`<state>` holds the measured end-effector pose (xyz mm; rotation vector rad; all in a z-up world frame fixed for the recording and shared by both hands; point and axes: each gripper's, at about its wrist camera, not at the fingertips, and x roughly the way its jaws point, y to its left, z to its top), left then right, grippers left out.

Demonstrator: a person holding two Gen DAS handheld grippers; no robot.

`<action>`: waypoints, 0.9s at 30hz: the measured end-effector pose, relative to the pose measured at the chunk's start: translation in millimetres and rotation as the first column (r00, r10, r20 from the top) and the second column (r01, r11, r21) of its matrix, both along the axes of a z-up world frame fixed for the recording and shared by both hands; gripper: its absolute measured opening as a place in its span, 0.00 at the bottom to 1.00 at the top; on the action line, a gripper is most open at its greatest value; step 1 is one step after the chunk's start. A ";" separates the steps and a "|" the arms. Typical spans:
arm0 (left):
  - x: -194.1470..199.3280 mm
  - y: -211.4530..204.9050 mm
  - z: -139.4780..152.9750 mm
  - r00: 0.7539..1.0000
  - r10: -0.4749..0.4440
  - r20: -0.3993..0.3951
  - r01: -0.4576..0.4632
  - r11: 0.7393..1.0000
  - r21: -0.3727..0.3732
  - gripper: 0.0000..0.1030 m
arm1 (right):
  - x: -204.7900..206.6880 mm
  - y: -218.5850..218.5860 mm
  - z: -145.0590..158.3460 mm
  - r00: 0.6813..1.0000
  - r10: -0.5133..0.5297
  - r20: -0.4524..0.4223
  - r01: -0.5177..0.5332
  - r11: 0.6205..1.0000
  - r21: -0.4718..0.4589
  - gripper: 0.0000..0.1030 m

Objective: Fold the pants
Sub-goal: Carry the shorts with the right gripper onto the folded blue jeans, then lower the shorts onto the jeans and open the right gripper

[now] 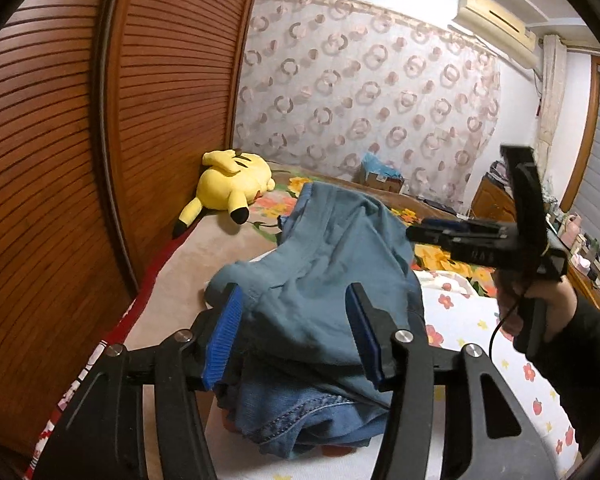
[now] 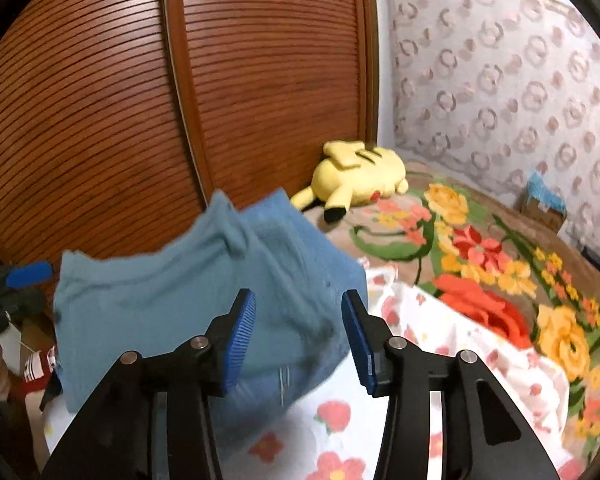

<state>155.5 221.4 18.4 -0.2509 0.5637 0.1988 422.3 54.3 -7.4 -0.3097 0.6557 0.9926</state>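
Note:
Blue denim pants (image 1: 320,280) lie bunched in a heap on the white flowered sheet (image 1: 480,320) of the bed. My left gripper (image 1: 296,332) is open, its blue pads on either side of the heap's near part, gripping nothing. My right gripper (image 2: 298,340) is open and empty just above the pants (image 2: 188,300), which look blurred. The right gripper also shows in the left wrist view (image 1: 424,232), held by a hand over the pants' right edge.
A yellow plush toy (image 1: 232,184) lies by the wooden slatted wardrobe doors (image 1: 80,140) on the left. A flowered blanket (image 2: 500,264) covers the far bed. A cardboard box (image 1: 380,176) stands by the patterned curtain. A cluttered dresser (image 1: 580,248) is at right.

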 end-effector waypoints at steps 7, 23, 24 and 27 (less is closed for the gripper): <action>8.4 -12.3 -21.5 0.996 -0.054 -0.066 0.053 0.999 -0.012 0.53 | 29.8 11.5 -11.5 0.995 -0.003 -0.096 0.005 1.000 0.027 0.46; 14.1 -16.5 -10.2 0.997 -0.053 -0.049 0.053 0.999 0.012 0.53 | 74.4 32.0 13.3 0.997 -0.055 0.047 0.055 0.998 -0.005 0.12; 15.3 -17.2 -10.0 0.997 -0.056 -0.048 0.057 0.998 0.014 0.53 | 72.5 30.4 11.9 0.997 -0.068 0.046 0.069 0.998 -0.014 0.22; 21.1 -19.3 -5.4 0.997 -0.070 -0.038 0.071 0.997 0.036 0.53 | 60.7 22.8 14.0 0.996 -0.085 0.040 0.086 0.996 -0.015 0.31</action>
